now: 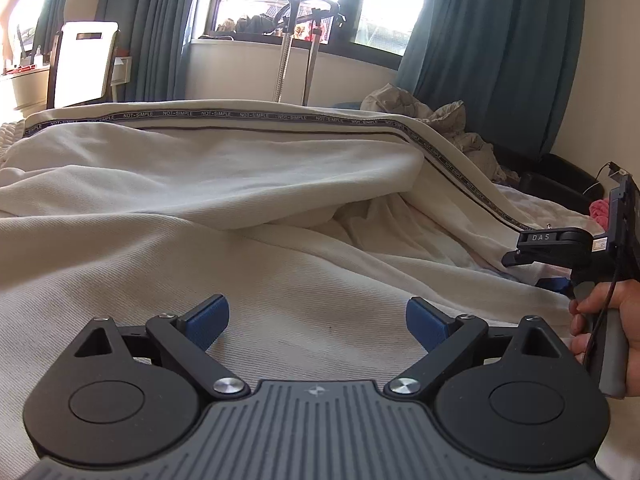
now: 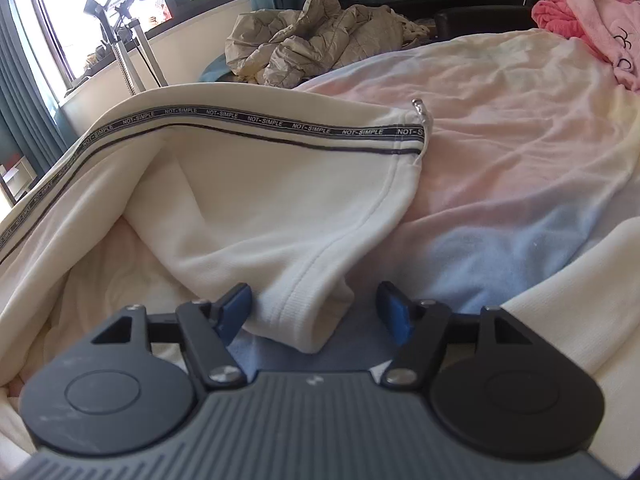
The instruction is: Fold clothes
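A large cream garment (image 1: 200, 176) with a dark "NOT-SIMPLE" tape trim lies spread and rumpled over the bed. My left gripper (image 1: 318, 320) hovers low over its near part, jaws wide open with nothing between the blue pads. In the right wrist view the same garment (image 2: 280, 200) ends in a stitched hem, and a fold of that hem sits between the pads of my right gripper (image 2: 316, 312). The left pad is at the cloth and the right pad stands off it. In the left wrist view a hand (image 1: 600, 320) holds the right gripper (image 1: 532, 272) at the garment's right edge.
A pink and blue bedsheet (image 2: 520, 140) covers the bed to the right. A beige quilted jacket (image 2: 312, 28) is heaped at the far edge, with pink clothes (image 2: 592, 12) at the far right. A metal stand (image 1: 288, 40) and a white chair (image 1: 84, 64) stand by the window.
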### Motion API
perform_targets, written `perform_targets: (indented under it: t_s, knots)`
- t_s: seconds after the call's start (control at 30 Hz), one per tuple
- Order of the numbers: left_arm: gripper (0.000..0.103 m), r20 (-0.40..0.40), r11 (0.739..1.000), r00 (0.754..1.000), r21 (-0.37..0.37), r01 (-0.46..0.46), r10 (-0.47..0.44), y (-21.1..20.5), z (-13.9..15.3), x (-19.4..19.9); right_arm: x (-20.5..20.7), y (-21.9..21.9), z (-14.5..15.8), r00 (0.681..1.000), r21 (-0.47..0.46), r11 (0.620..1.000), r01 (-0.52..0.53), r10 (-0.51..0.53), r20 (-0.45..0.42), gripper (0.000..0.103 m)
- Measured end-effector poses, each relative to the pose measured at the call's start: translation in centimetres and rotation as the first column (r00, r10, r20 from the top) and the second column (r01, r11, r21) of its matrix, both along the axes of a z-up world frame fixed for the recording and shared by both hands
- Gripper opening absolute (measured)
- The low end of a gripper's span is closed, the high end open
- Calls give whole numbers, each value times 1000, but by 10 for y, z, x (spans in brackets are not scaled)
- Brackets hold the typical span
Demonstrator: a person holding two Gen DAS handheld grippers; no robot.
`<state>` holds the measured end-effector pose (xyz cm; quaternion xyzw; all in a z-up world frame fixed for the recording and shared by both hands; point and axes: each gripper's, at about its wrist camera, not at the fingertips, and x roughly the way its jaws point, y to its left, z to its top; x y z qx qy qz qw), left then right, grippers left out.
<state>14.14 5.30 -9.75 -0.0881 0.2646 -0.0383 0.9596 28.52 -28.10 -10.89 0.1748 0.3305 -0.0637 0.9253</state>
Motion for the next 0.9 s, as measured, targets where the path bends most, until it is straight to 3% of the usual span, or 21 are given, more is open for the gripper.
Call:
perform_targets:
  t_s: [0.03,0.13,0.27,0.37,0.47,0.53,0.67,0.83,0.9]
  knots:
    - [96,-4,1000,1000,-13,1,-1,2,-2,1,2,1,3,1000,-14,1000,1,-1,13,38]
    - [96,-10,998,1000,-68,-17,16,11,0,1,5,2,20,999,-57,998,14,-11,53,13]
    - [96,2,990,1000,-135,-24,25,21,10,-4,9,-25,65,991,-80,993,90,-82,103,10]
    - [96,78,986,997,-167,9,4,21,27,-17,17,-54,97,984,-126,981,146,-130,121,10]
    - [98,160,988,987,-143,48,-25,15,39,-29,27,-93,126,973,-191,959,209,-185,138,10]
    - [98,170,989,984,-131,72,-49,11,38,-29,30,-117,137,965,-238,940,245,-213,151,10]
    - [98,153,989,985,-110,97,-80,5,31,-24,27,-155,126,960,-342,898,276,-242,140,10]
    - [98,94,987,992,-131,93,-81,7,18,-13,29,-195,75,948,-320,905,278,-312,-57,9]
    - [98,86,987,993,-136,90,-79,8,17,-12,23,-193,92,958,-270,920,286,-278,69,10]
